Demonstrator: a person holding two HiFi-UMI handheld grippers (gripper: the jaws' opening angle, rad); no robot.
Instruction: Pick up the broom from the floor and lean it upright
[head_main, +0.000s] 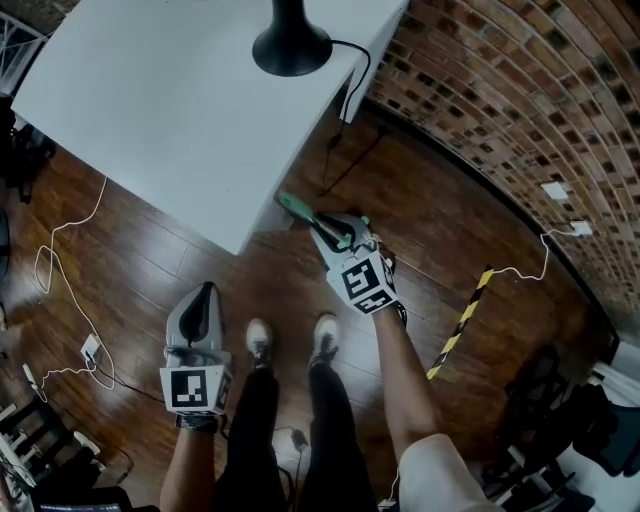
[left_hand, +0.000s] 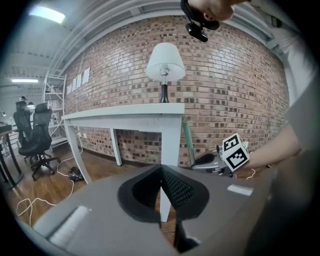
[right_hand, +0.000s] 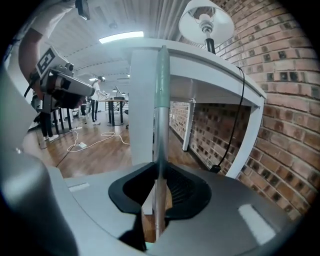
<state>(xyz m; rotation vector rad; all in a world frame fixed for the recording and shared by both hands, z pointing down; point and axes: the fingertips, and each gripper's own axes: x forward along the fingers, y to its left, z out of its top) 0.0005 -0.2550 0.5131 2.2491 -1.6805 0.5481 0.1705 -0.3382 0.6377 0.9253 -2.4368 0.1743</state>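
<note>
The broom shows only as its handle, green (right_hand: 162, 75) at the top and silver below, standing nearly upright against the white table's corner (right_hand: 150, 55). Whether it touches the table I cannot tell. My right gripper (right_hand: 159, 192) is shut on the silver part of the handle. From above, the green tip (head_main: 295, 208) pokes out past the right gripper (head_main: 338, 236) at the table's corner (head_main: 245, 240). The left gripper view shows the green handle (left_hand: 187, 140) beside the table leg. My left gripper (left_hand: 161, 181) (head_main: 205, 297) hangs lower left over the floor, shut and holding nothing. The broom's head is hidden.
A lamp (left_hand: 164, 62) stands on the table (head_main: 150, 100), its black base (head_main: 291, 45) near the edge, its cord hanging down. A curved brick wall (head_main: 500, 90) runs behind. White cables (head_main: 60, 260) and a yellow-black strip (head_main: 462, 320) lie on the wood floor. Office chairs (left_hand: 32, 135) stand left.
</note>
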